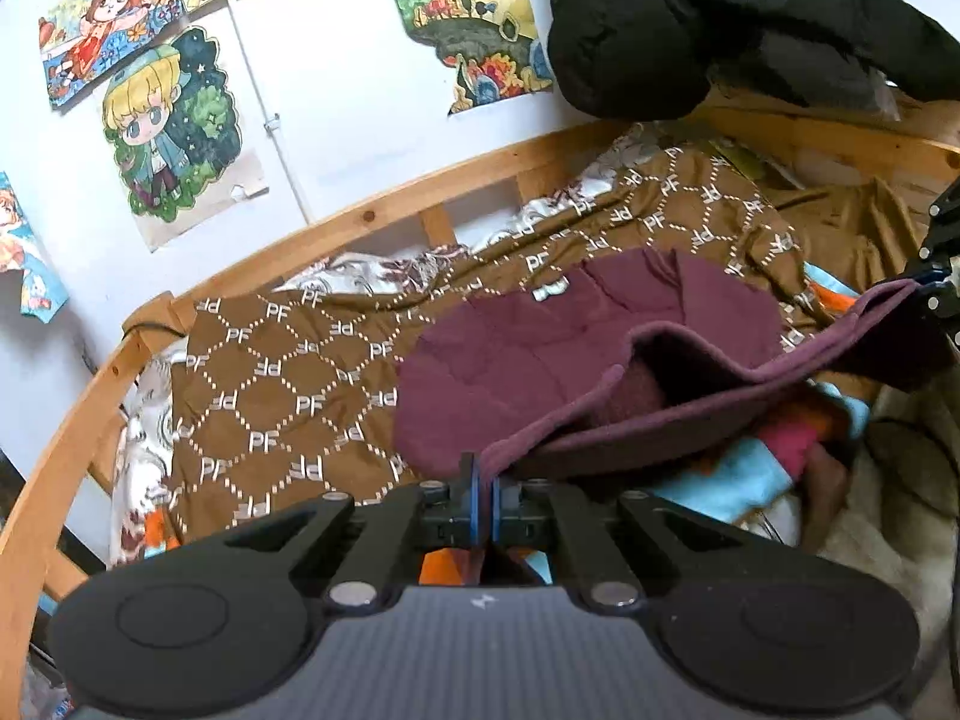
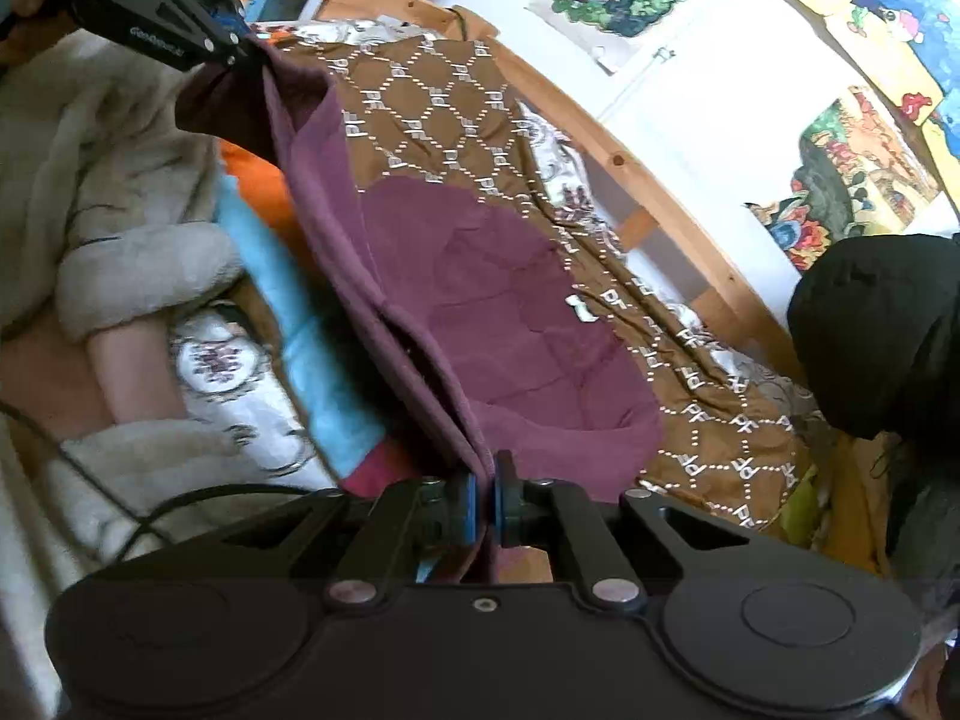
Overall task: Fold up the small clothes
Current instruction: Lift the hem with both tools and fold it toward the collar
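Note:
A maroon garment (image 1: 540, 360) lies partly on a brown patterned blanket (image 1: 282, 384) on the bed, its near hem lifted and stretched between both grippers. My left gripper (image 1: 483, 480) is shut on one corner of the hem. My right gripper (image 2: 485, 489) is shut on the other corner. The garment also shows in the right wrist view (image 2: 510, 324), over the blanket (image 2: 444, 102). The right gripper shows at the right edge of the left wrist view (image 1: 936, 288). The left gripper shows at the top left of the right wrist view (image 2: 240, 54).
A wooden bed rail (image 1: 372, 216) runs along the white wall with drawings (image 1: 162, 126). A black padded jacket (image 1: 720, 18) hangs at the head end. Blue, orange and red clothes (image 1: 750, 468) lie under the hem. A person's arm in a cream fleece (image 2: 108, 228) and a cable (image 2: 180, 504) lie to the left.

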Demonstrator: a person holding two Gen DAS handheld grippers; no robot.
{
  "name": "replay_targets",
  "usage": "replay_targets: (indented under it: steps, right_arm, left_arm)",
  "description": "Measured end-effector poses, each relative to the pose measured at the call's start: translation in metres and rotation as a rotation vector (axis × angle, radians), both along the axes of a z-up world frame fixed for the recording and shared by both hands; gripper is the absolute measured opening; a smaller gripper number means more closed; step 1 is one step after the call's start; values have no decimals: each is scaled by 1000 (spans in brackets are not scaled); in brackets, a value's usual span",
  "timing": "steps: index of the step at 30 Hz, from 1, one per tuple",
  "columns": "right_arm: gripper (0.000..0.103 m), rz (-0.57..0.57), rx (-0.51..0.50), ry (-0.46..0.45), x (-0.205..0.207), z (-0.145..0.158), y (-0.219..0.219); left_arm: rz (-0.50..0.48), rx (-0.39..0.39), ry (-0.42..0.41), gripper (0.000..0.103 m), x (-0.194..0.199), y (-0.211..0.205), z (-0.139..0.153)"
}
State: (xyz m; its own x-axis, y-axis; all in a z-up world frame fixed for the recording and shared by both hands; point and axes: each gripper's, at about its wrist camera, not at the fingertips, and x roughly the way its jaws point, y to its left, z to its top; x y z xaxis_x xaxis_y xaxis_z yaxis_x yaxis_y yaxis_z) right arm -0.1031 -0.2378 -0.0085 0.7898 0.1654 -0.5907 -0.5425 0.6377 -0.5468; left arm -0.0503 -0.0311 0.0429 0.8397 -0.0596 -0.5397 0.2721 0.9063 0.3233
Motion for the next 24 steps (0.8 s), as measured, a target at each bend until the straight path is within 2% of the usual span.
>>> replay_targets:
  steps: [4, 9, 14, 20, 24]
  right_arm:
    - [4, -24, -7, -60, 30, 6, -2]
    - [5, -79, -32, -184, 88, 16, -6]
    - [5, -159, -17, -249, 171, 14, -15]
    - [5, -219, 8, -247, 261, -10, -18]
    - [6, -248, 43, -221, 310, -27, -18]
  left_arm:
    - [21, 10, -43, 4, 41, -5, 8]
    - [63, 20, -98, 4, 114, -14, 12]
    - [66, 32, -65, 4, 195, -20, -2]
    - [107, 40, -5, 4, 285, -21, -41]
    - [149, 10, 62, 4, 322, -17, -71]
